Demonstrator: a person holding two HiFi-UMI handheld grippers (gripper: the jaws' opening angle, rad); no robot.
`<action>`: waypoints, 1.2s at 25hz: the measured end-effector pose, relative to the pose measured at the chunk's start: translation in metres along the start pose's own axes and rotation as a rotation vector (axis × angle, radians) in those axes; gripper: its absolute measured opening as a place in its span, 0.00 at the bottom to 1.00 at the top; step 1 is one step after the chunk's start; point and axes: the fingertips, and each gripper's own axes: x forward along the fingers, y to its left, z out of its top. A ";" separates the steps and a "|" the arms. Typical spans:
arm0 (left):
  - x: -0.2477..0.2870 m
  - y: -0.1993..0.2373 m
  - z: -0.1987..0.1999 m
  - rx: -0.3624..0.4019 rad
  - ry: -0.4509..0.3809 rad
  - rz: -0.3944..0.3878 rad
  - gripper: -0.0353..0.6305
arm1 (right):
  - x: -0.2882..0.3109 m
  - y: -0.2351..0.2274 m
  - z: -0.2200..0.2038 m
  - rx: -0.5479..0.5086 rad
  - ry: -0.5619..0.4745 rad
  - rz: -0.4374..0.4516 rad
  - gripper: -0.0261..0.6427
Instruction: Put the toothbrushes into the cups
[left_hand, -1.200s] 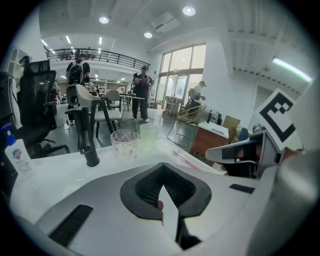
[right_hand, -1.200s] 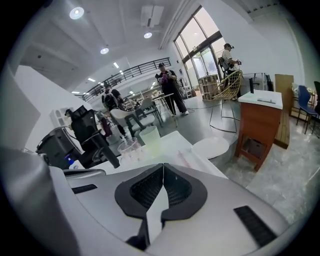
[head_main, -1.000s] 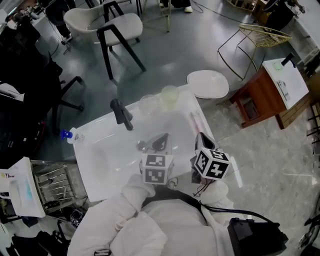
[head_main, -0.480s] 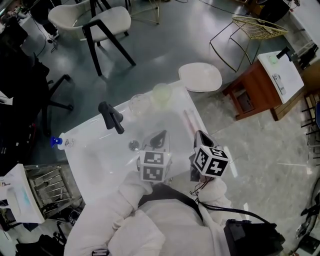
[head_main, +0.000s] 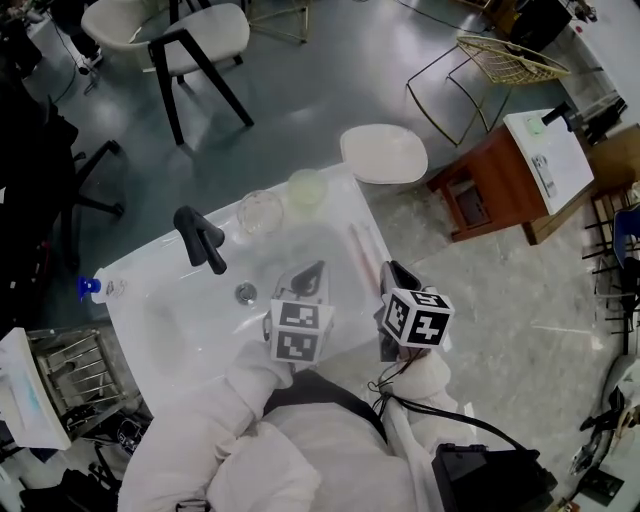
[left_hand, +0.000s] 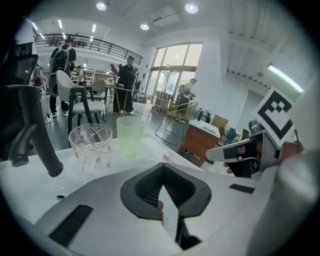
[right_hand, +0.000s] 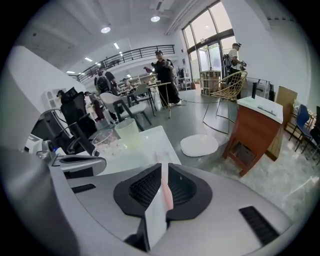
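White table (head_main: 180, 330) with a sunken basin and a black faucet (head_main: 200, 238) fills the middle of the head view, with chairs and grey floor beyond. A clear cup (head_main: 259, 211) and a green cup (head_main: 307, 188) stand side by side, just apart, at the table's upper edge. A toothbrush (head_main: 358, 242) lies flat right of centre, well short of the cups, and its near end runs to the right gripper (head_main: 387, 270). In the right gripper view those jaws are all but together with a pink strip in the slit, so they seem to pinch the handle's end. The left gripper (head_main: 314, 270) hangs near the basin's right side with its jaws pressed together. Only a pinkish speck shows at their seam, too small to name.

Held by its very end, the thin handle may swivel or slip in the lift. The head could then miss a rim or tip a light cup. The brush looks slim, smooth and pale pink. A second may lie beside it, but that is unclear.
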 end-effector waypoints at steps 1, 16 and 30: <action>0.002 0.000 -0.001 -0.005 0.003 -0.001 0.05 | 0.002 -0.001 0.001 -0.005 0.006 0.003 0.08; 0.035 0.005 -0.012 -0.048 0.062 -0.007 0.05 | 0.040 -0.014 -0.003 -0.131 0.153 0.027 0.18; 0.049 0.017 -0.023 -0.090 0.100 0.007 0.05 | 0.068 -0.014 -0.014 -0.289 0.310 0.059 0.18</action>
